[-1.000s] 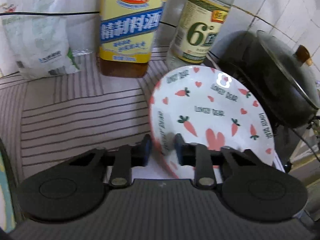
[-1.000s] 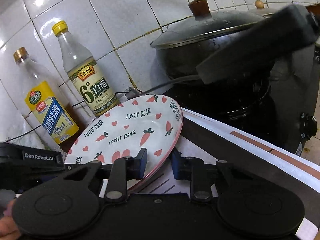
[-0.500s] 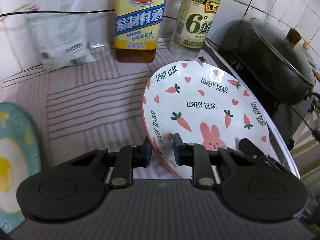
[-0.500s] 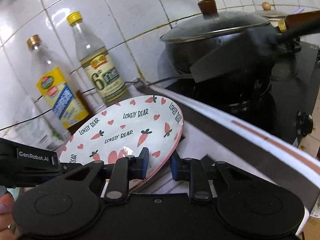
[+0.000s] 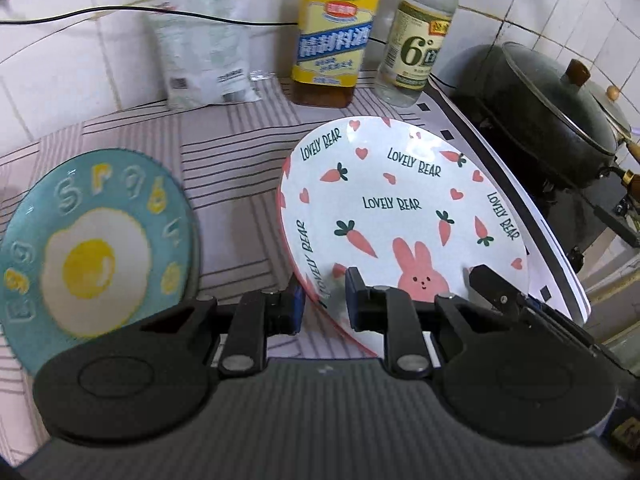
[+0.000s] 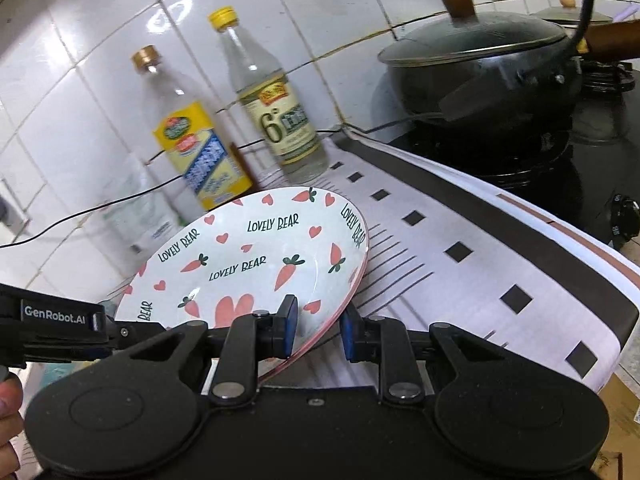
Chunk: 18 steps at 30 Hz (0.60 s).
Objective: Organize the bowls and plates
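- Left wrist view: left gripper (image 5: 322, 302) is nearly closed, its pads pinching the near-left rim of the carrot plate (image 5: 400, 216); the plate is tilted, lifted clear of the striped counter cloth (image 5: 224, 152), over the cloth's right-hand side beside the stove.
- Same view: the tip of the right gripper (image 5: 496, 290) sits at the plate's near-right rim; so the plate is carried from two sides.
- Right wrist view: right gripper (image 6: 316, 328) narrow, rim running between its blue pads; the left pad rests on the plate's face, but the far pad's contact is hidden behind the rim, so a firm clamp there is likely, not certain.
- Egg plate (image 5: 92, 244) lies flat at the cloth's left edge, well apart from the carrot plate; judged the probable stacking target.
- Two bottles (image 5: 336, 36) and a bag stand along the cloth's back edge; the lidded wok (image 5: 548, 108) is on the stove to the right.
- Handling judgement: glazed ceramic; stiff, fairly heavy, slippery, breakable; hold at the rim, opposite sides; keep both grips level; lower gently to avoid chipping.
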### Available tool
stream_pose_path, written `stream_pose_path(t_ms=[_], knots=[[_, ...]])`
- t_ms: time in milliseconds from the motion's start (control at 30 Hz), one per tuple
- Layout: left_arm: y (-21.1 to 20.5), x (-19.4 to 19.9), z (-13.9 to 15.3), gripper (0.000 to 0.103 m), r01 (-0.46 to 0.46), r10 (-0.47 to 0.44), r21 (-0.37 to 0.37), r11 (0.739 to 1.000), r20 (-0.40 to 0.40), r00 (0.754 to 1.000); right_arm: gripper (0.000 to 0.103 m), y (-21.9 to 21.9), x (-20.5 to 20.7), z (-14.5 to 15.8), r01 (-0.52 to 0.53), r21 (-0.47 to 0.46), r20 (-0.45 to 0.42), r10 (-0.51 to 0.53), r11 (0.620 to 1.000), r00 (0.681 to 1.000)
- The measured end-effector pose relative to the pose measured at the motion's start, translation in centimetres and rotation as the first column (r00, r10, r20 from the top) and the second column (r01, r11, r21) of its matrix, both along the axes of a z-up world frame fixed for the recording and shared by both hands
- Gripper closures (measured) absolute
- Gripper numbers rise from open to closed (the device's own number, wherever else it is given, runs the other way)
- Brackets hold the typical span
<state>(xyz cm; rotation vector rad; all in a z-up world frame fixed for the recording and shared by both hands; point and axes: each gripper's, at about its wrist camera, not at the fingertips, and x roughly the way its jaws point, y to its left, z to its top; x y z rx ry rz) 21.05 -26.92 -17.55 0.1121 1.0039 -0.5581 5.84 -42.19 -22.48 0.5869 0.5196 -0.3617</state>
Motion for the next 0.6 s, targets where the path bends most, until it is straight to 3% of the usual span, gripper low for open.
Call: stream_pose_path(t_ms=[600], knots=[[9.9,-3.0,4.3,0.084,-0.117,0.118,-0.02,0.993,0.042,0.992,0.076,6.5,1.2,4.8,-0.215,-0.014,0.008,0.215,0.976,0.977]])
